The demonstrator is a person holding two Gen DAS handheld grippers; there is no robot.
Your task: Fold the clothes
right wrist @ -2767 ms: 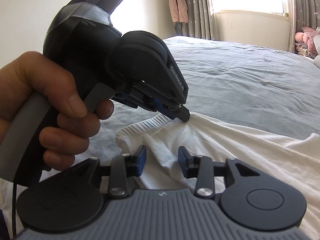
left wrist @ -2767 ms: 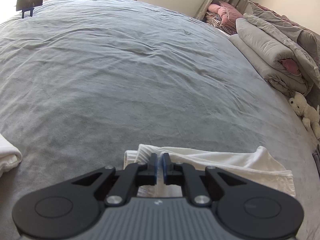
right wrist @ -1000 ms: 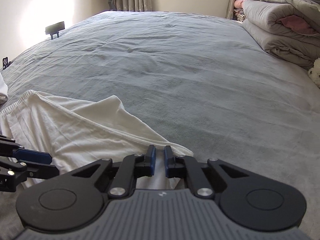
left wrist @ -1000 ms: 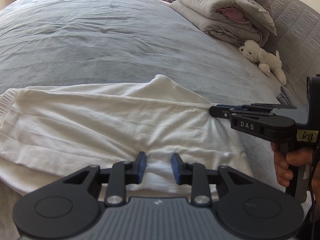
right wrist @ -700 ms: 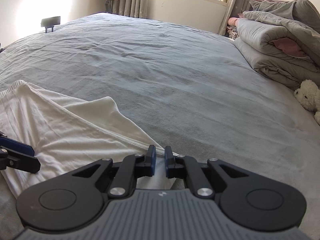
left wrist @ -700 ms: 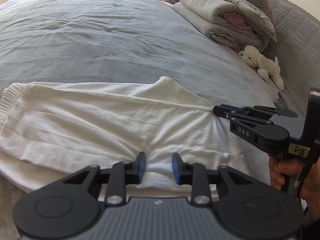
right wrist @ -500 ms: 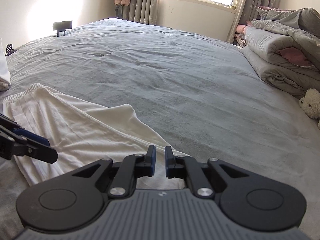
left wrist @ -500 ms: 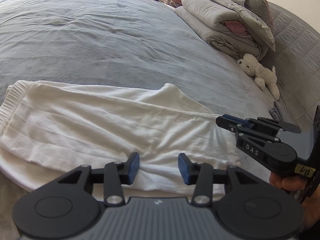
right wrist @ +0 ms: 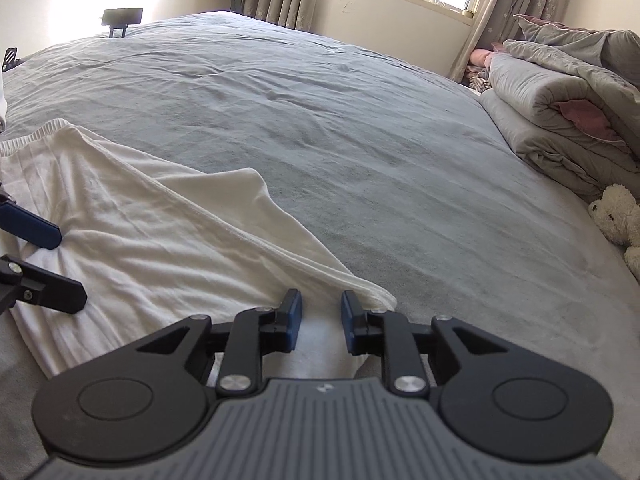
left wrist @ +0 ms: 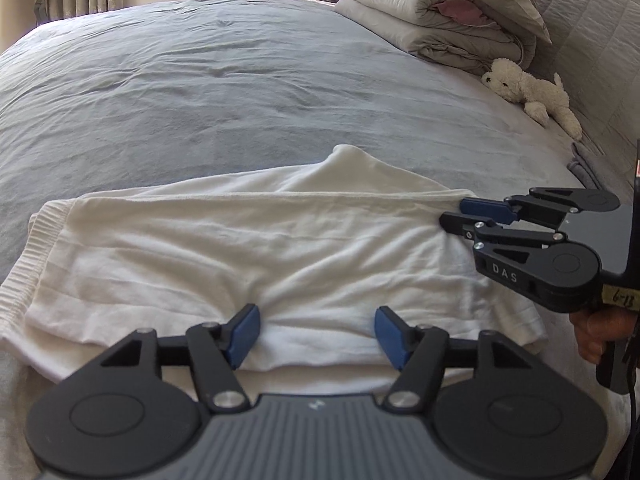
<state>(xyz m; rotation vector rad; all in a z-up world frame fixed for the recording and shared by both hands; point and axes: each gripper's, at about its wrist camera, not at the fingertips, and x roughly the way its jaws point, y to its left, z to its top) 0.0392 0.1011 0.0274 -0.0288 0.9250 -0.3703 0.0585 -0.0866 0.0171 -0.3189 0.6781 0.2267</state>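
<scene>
The left tool (left wrist: 316, 332) sits low over the near edge of the white garment (left wrist: 248, 264), its jaws spread wide and opening, with cloth lying between the blue pads but not pinched by them. The right tool (right wrist: 320, 312) is at the garment's right-hand corner, where the hemmed edge ends; its jaws stand a little apart and are also opening, with cloth between them and a narrow gap either side, though whether one pad brushes the fabric is hard to say from this angle. A hand (left wrist: 600, 328) grips that tool's handle at the right edge of the left wrist view.

The garment lies flat on the grey bed (left wrist: 200, 92), folded lengthwise into a long band, with a ribbed hem at its left end and a loose peak of cloth poking out along its far side. At the head of the bed are a folded grey duvet (left wrist: 432, 12) and, just beside it, a white plush toy (left wrist: 528, 92).
</scene>
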